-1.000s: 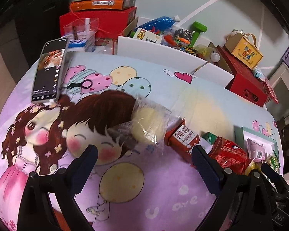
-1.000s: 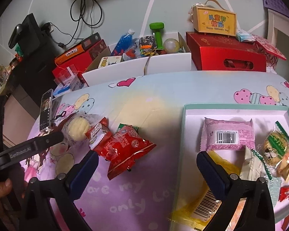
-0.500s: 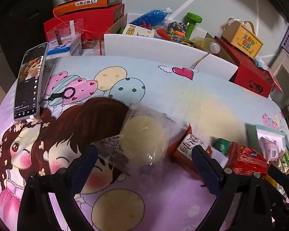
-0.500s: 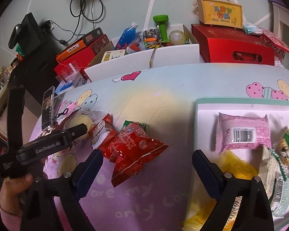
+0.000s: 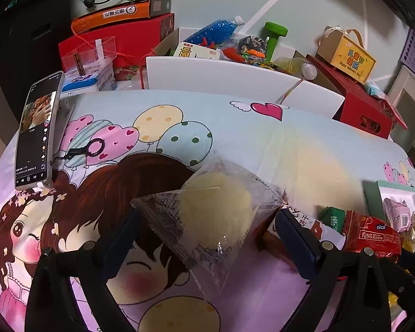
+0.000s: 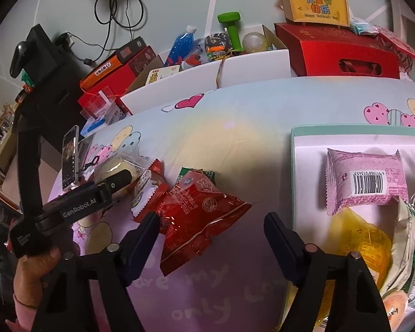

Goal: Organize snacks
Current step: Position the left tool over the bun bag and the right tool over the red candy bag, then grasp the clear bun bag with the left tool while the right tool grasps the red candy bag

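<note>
glossy crinkled red foil packet (image 6: pixel 199 215); clear shiny plastic wrapper (image 5: pixel 207 215) around a pale bun; matt printed cloth (image 5: pixel 235 138) covering the tabletop.

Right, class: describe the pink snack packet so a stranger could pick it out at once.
Start at the cartoon-printed tablecloth, then find the white tray with a mint-green rim on its right side. The pink snack packet lies in the tray's far part; it alone is pink with a brick pattern and a white barcode label.

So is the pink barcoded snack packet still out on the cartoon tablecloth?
No, the pink barcoded snack packet lies inside the white mint-rimmed tray.
</note>
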